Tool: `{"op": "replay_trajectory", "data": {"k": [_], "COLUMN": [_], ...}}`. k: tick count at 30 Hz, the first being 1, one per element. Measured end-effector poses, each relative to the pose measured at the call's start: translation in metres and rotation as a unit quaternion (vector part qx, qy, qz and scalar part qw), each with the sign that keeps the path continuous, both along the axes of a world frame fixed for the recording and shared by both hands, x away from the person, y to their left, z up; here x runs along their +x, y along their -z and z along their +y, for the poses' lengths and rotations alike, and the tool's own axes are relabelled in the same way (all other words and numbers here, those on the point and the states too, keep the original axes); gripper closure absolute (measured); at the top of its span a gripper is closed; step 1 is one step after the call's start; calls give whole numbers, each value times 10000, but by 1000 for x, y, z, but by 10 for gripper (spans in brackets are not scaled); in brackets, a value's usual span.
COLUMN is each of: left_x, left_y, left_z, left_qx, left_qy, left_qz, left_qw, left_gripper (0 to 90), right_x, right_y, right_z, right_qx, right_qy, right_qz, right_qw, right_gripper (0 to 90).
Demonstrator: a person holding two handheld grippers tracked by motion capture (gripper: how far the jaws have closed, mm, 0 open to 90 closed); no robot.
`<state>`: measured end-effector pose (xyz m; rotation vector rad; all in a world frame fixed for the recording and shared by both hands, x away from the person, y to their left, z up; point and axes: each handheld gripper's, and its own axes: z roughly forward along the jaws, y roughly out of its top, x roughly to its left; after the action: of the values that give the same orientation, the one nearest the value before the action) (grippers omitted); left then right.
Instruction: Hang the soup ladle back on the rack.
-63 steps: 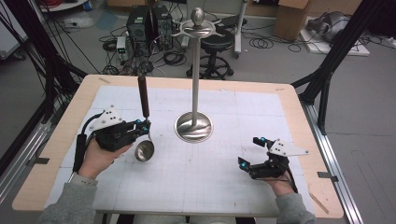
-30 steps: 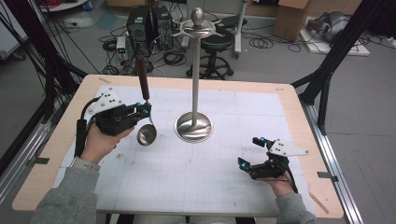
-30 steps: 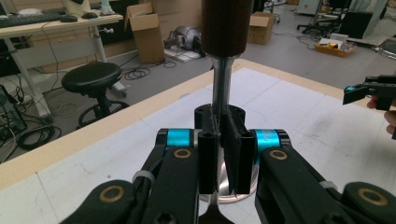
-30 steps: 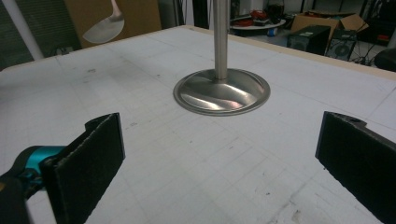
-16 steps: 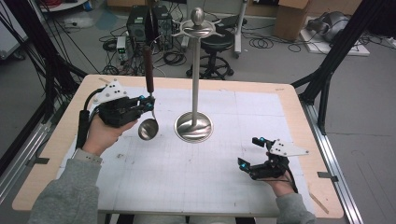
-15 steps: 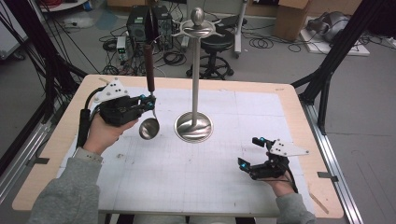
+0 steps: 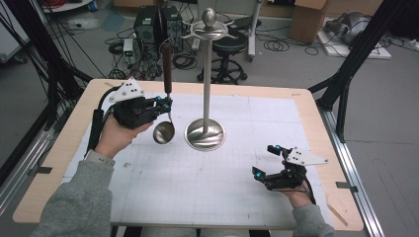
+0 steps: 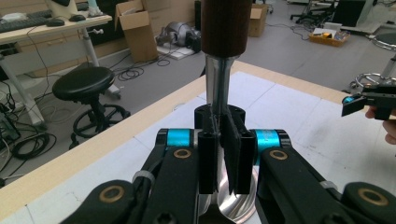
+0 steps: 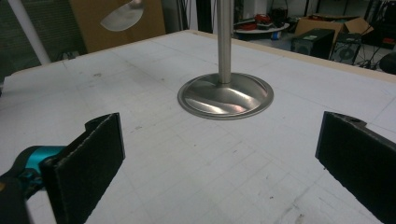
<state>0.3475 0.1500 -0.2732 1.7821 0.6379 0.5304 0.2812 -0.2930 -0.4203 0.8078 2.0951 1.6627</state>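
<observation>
**Kid:** Looking at the near side first, what is the right gripper (image 7: 263, 162) doing?

**Helper:** It sits low by the near right part of the white gridded mat (image 7: 207, 197) on the pale wooden table (image 7: 49, 187). Its two black jaws stand wide apart. Nothing is between them. In the right gripper view the bare mat lies between its pads (image 9: 88, 154).

**Kid:** And the left gripper (image 7: 167, 104)?

**Helper:** It is farther back, on the left side, above the mat. Its jaws are squeezed nearly together, and they pinch the thin silver neck of the shiny metal ladle with the dark brown wooden handle (image 7: 166, 98). In the left gripper view the pads (image 8: 239, 158) press on the neck from both sides.

**Kid:** Which way does the ladle point?

**Helper:** It stands nearly straight up and down. The brown handle (image 8: 226, 25) points up, and the round bowl (image 7: 163, 133) hangs at the bottom, below the jaws. The bowl is in the air, not on the mat.

**Kid:** What is next to it?

**Helper:** Just to the right is the tall silver metal stand with a round dish-shaped foot (image 7: 205, 134). The ladle bowl is near that foot but not touching it. The stand's pole goes straight up to curly hooks and a knob on top (image 7: 210, 29). The hooks are higher than the ladle's handle.

**Kid:** And farthest away?

**Helper:** A black round stool (image 7: 229, 47) on the grey floor behind the table.
</observation>
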Motion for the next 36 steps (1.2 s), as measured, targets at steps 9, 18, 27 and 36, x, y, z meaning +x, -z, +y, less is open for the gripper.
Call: {"op": "replay_trajectory", "data": {"k": [9,18,27,36], "left_x": [9,17,26,29], "left_y": [-8,-16,-23,-24], "left_z": [-1,-2,-10,-16], "left_qx": [-111,-159,-62,-60], "left_qy": [-2,-17,27,64], "left_qz": [15,57,120,146], "left_qw": [9999,9999,9999,9999], "left_gripper": [841,841,841,841], "right_x": [-1,-1,-2,-1], "right_y": [-1,-1,-1,-1], "right_z": [0,0,0,0], "right_qx": [-4,11,-32,-16], "right_qy": [3,17,34,23], "right_qz": [-9,-17,-26,-23], "right_qw": [10000,10000,10000,10000], "right_gripper": [3,2,3,3]}}
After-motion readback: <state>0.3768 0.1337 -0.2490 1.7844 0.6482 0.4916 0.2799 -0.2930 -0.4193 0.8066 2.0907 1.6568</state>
